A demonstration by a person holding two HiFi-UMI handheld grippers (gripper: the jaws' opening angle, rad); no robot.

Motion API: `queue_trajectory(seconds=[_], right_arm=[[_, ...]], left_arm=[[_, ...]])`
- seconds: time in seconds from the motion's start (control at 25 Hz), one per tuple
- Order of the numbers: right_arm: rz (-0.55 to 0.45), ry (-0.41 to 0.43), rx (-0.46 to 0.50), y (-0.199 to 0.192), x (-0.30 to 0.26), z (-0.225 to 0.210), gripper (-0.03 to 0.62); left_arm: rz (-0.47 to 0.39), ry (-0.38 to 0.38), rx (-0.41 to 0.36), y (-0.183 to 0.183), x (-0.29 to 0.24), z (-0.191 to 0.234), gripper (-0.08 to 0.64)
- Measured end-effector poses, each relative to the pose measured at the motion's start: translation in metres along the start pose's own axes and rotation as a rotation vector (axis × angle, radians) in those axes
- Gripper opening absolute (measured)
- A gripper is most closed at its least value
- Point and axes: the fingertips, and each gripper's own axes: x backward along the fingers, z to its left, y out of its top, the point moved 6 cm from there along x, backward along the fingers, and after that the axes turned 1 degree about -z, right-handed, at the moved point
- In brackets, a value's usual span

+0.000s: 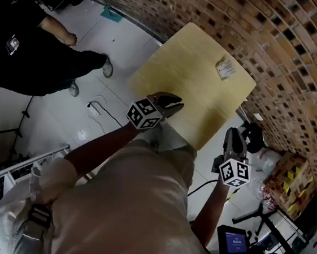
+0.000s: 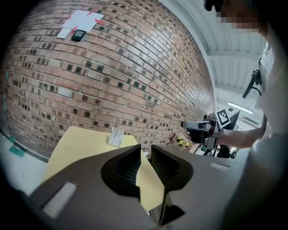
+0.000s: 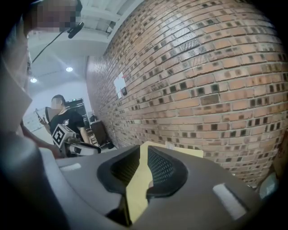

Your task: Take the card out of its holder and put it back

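Hovering at the near edge of the pale surface (image 1: 182, 69), the left claw (image 1: 171, 104) and, off its right side, the right claw (image 1: 235, 135) stand narrowly open and empty, while the card holder (image 1: 226, 68) sits well apart by the brick wall (image 1: 303, 55), where an overshooting reach might shove it off.

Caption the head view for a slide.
Left gripper and right gripper, open and empty, near a wooden table with a card holder at its far edge.
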Motion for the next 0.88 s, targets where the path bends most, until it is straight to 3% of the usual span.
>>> queue_trajectory(seconds=[0.44,0.88], right_arm=[[0.072,0.150,0.049,0.039,-0.068,-0.100,0.058],[0.194,0.297,0.125,0.050,-0.150,-0.171,0.058]], left_arm=[[0.010,0.160,0.101,0.025,-0.077,-0.006,0.091],[-0.019,0.266,0.111,0.057,-0.157,-0.011,0.091]])
